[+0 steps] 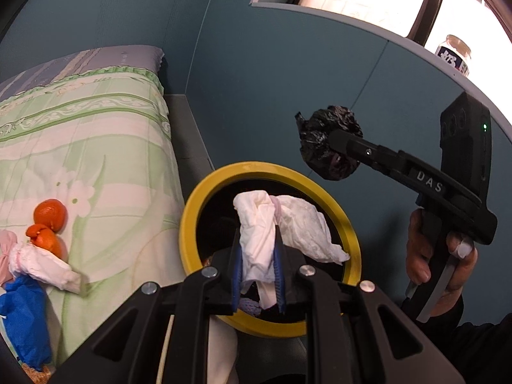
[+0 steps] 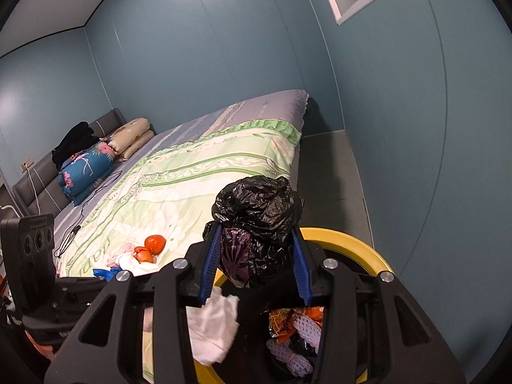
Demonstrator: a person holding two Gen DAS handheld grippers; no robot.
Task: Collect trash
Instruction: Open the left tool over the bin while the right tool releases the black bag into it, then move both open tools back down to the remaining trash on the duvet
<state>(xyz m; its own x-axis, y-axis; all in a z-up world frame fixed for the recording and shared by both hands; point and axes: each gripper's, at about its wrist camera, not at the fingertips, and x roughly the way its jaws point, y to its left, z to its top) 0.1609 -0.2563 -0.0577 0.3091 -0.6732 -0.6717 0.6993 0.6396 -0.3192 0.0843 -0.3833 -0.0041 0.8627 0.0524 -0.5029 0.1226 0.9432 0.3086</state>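
My left gripper (image 1: 257, 246) is shut on a crumpled white tissue (image 1: 259, 227), held over the mouth of the yellow-rimmed bin (image 1: 192, 211) beside the bed. My right gripper (image 2: 256, 236) is shut on a crumpled black plastic bag (image 2: 259, 204), also above the bin (image 2: 352, 240); in the left wrist view that bag (image 1: 323, 140) hangs up and right of the rim. The white tissue (image 2: 214, 323) shows low in the right wrist view. Inside the bin lie an orange wrapper (image 2: 288, 320) and lilac foam netting (image 2: 294, 348).
On the green floral quilt (image 1: 96, 134) lie orange peel pieces (image 1: 48, 220), a white tissue (image 1: 44, 265), a pink scrap and a blue scrap (image 1: 25, 316). A teal wall (image 1: 272, 80) stands behind the bin. A jar (image 1: 454, 54) sits on the window ledge. Pillows (image 2: 86, 169) lie at the headboard.
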